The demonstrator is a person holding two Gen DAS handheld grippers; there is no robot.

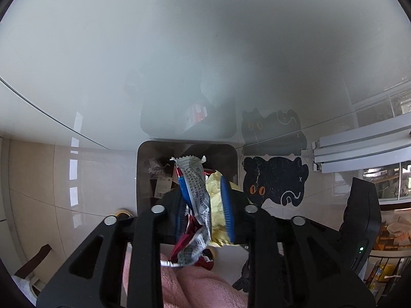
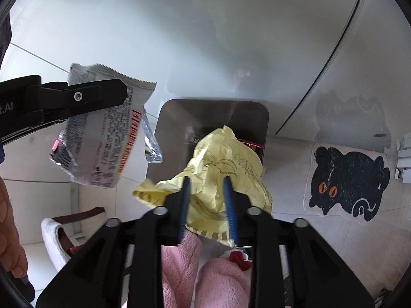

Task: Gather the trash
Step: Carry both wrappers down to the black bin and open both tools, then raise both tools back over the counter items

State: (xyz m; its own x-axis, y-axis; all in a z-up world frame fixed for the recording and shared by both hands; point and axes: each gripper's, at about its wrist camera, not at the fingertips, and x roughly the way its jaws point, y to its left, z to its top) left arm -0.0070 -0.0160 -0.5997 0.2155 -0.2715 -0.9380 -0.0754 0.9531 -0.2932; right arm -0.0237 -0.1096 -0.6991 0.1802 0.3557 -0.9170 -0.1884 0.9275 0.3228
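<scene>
Left tongs (image 1: 205,202) gripped a silver snack wrapper (image 1: 196,190); right tongs (image 2: 208,205) pinched crumpled yellow paper (image 2: 226,159). Both hung over the open bin (image 2: 164,128), prob. positioned for dropping in.

Right claw (image 2: 206,200) grips yellow paper (image 2: 226,159) seemingly above the bin (image 2: 169,128).

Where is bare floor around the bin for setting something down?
Bare tile lies left of the dark square trash bin, and a strip between it and the black cat-shaped mat. Crowded: the bin mouth, where the silver snack wrapper and crumpled yellow paper hang.
</scene>
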